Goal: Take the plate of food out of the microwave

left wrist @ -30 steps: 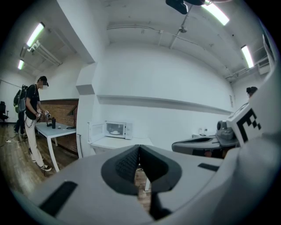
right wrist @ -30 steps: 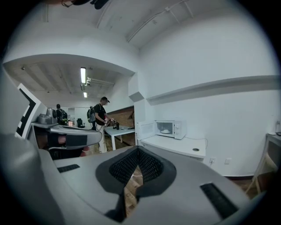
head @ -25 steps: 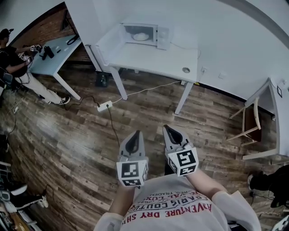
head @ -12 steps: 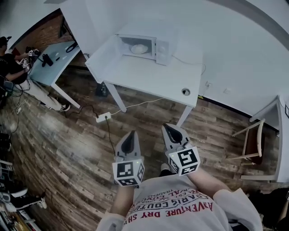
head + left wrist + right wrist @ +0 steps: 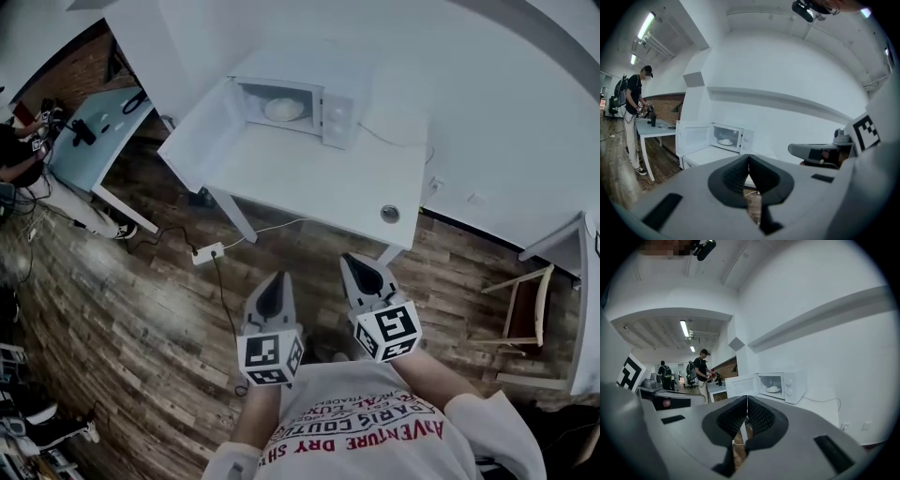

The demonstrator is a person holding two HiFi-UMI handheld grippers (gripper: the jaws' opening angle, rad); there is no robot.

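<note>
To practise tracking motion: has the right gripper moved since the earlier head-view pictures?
Yes. The right gripper has come closer to the white table; the gap between its tip and the table's near edge has narrowed.

Microwave (image 5: pixel 746 140) open (plate (image 5: pixel 725 141) inside); fingers (image 5: pixel 735 176) together

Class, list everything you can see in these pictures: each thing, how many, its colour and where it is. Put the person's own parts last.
microwave: one, white, door open, at the back of the white table.
plate of food: one, pale, inside the microwave.
white table: one, against the wall.
second table: one, light blue, far left.
power strip: one, white, on the wooden floor.
chair: one, pale frame, far right.
bystanders: at least two, dark clothes, near the second table.
left gripper: one, grey, shut, empty, short of the white table.
right gripper: one, grey, shut, empty, beside the left.
</note>
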